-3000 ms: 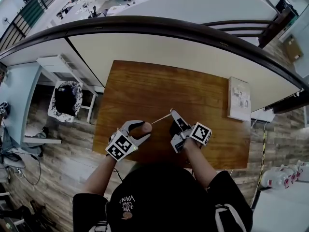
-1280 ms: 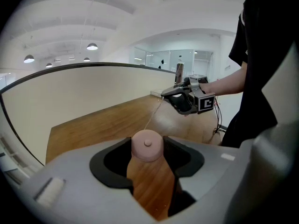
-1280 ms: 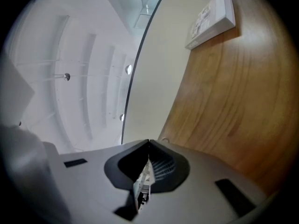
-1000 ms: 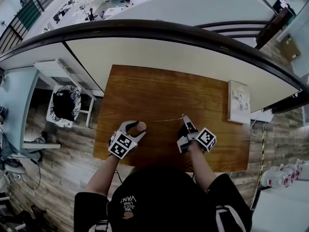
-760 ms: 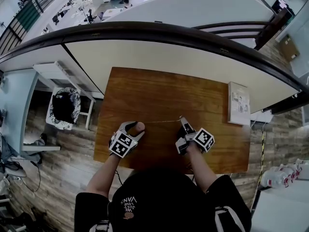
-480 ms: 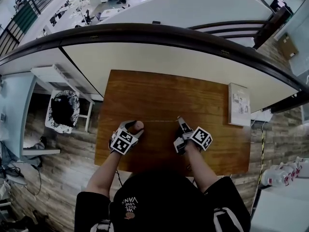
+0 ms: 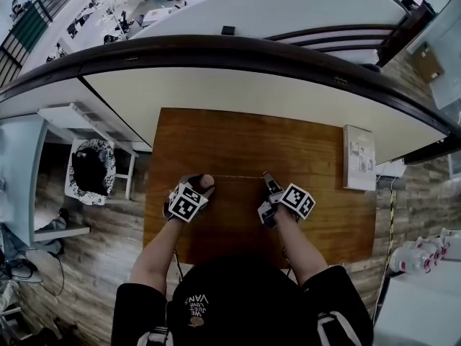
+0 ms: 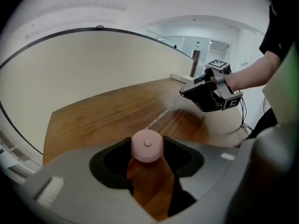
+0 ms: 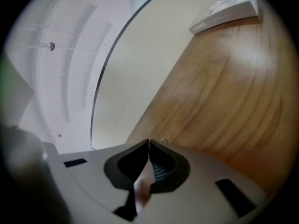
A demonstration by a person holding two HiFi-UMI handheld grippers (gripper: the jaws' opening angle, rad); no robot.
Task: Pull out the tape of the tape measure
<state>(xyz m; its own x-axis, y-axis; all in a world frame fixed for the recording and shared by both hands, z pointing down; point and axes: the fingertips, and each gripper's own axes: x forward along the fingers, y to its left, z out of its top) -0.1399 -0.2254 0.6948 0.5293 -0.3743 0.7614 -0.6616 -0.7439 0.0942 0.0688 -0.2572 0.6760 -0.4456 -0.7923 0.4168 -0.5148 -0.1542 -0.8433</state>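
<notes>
A small round pink tape measure (image 7: pixel 207 181) sits between the fingers of my left gripper (image 7: pixel 202 185), just above the wooden table (image 7: pixel 238 132). In the left gripper view the pink case (image 8: pixel 147 145) fills the gap of the left gripper (image 8: pixel 147 151), whose pads press on its sides. A thin pale tape (image 7: pixel 238 176) runs level from the case to my right gripper (image 7: pixel 266 175). That tape (image 8: pixel 161 118) reaches the right gripper (image 8: pixel 187 91). In its own view the right gripper (image 9: pixel 148 144) is shut, with the tape's end (image 9: pixel 142 183) pinched between the pads.
A white book (image 7: pixel 359 157) lies at the table's far right edge, also seen as the book (image 9: pixel 224 13). A curved white counter with a dark rim (image 7: pixel 238 49) borders the table's far side. A white stool with a dark bundle (image 7: pixel 90 166) stands left of the table.
Since three seconds ago the right gripper has moved away to the right and the tape has grown longer and level. Over the last second both grippers barely shift.
</notes>
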